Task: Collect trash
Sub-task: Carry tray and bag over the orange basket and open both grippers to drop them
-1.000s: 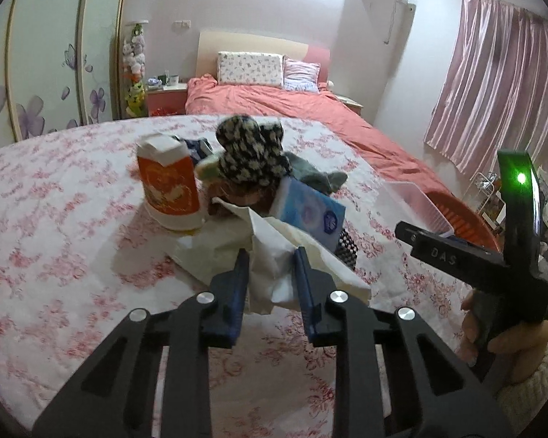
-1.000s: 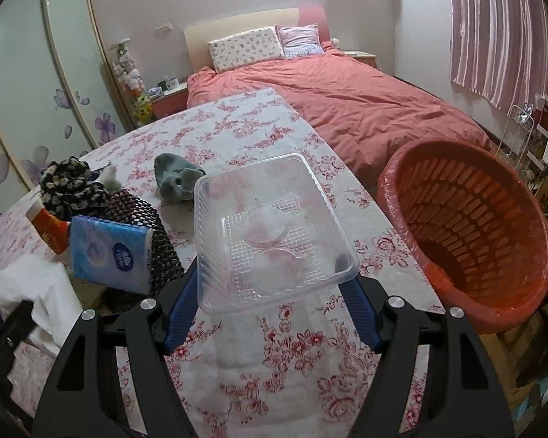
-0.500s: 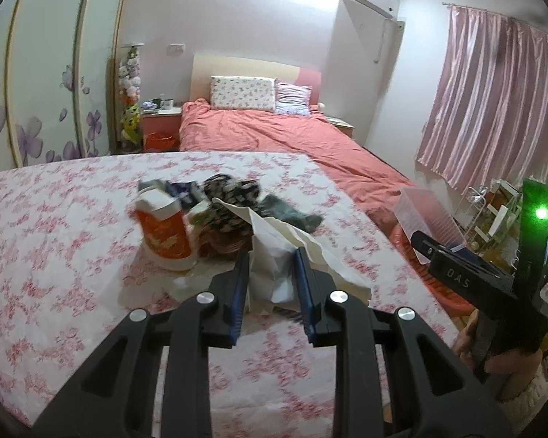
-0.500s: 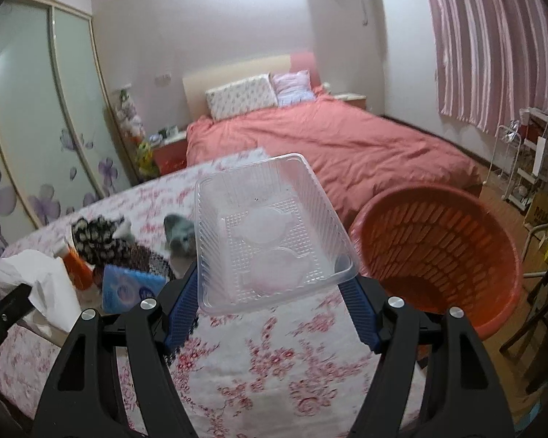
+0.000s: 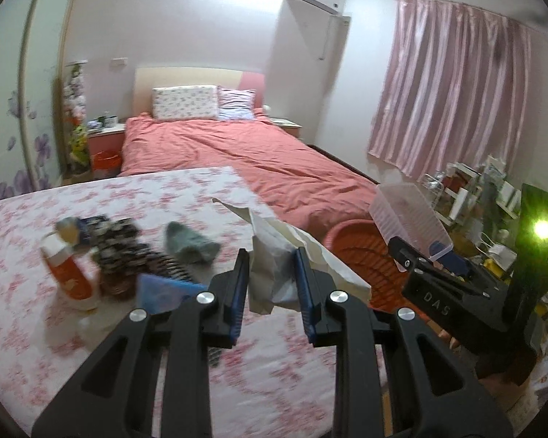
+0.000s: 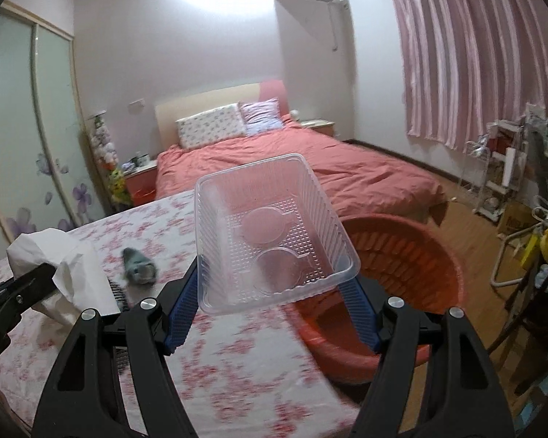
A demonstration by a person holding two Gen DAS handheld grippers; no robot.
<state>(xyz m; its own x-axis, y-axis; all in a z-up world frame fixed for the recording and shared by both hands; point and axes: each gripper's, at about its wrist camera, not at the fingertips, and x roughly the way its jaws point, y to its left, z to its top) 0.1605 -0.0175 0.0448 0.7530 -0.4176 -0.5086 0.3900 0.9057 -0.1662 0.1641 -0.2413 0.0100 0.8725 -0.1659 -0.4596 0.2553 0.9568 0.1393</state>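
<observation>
The left gripper (image 5: 272, 277) pinched crumpled white paper (image 5: 274, 252) between its jaws while the right gripper (image 6: 274, 304) clamped a clear plastic tray (image 6: 270, 233), both held beyond the jaws toward the orange basket (image 6: 413, 255), presumably for dropping.

Two fisheye wrist views, each looking forward and slightly down along its own gripper fingers. Both face the flowered bench (image 5: 91, 346), red bed (image 6: 347, 171) and orange basket (image 6: 420, 255) close beyond.

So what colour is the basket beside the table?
Orange-red basket with ribbed walls; the right wrist view shows it best.
</observation>
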